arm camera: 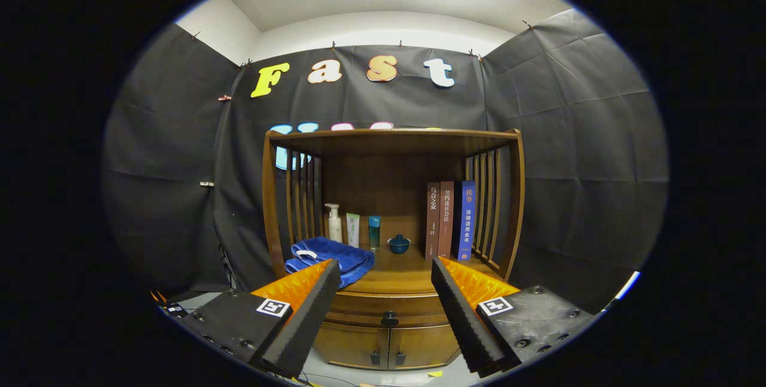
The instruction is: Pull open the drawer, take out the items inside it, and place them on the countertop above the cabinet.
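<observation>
A wooden cabinet (389, 339) stands ahead of me against the black cloth wall. Its drawer (389, 305) is closed, with a dark round knob (389, 319) in the middle of its front. Above the drawer lies the countertop (402, 276), under a slatted wooden shelf frame. My gripper (386, 270) is open and holds nothing. It hangs some way short of the cabinet. The knob shows between the two fingers and a little below their tips. What lies inside the drawer is hidden.
On the countertop rest a folded blue towel (328, 257), a white pump bottle (334, 223), a pale tube (353, 229), a teal bottle (374, 232), a small dark lidded bowl (398, 244) and three upright books (450, 219). Two small doors (386, 348) sit below the drawer.
</observation>
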`<state>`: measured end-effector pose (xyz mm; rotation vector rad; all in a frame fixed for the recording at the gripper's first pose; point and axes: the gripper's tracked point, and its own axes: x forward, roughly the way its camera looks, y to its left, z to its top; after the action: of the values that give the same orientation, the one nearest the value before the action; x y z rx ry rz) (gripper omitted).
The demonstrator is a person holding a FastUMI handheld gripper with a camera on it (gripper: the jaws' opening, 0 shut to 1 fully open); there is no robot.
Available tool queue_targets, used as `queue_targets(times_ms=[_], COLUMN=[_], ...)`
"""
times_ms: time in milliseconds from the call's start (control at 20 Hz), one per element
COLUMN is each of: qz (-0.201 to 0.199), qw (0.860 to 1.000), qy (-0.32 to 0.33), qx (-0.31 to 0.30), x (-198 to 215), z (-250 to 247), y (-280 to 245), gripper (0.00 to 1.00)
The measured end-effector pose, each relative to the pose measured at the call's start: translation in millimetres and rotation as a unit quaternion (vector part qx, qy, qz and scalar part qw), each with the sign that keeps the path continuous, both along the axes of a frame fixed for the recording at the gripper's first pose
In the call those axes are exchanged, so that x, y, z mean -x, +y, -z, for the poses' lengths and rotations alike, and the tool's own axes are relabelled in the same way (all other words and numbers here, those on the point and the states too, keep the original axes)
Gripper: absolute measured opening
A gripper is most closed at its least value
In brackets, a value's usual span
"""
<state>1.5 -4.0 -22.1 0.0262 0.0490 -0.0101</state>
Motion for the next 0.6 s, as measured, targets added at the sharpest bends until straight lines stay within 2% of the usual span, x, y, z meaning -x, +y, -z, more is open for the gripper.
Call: queue_targets(times_ms=[250, 600], qz=[0.001, -0.001], qw=[1.000, 0.997], qy=[0.024, 0.081], qx=[0.002, 0.000], x=[-19.3, -69.7], z=[38.2, 110.4], y=[-0.5, -0.5], gripper=[0.99, 0.99])
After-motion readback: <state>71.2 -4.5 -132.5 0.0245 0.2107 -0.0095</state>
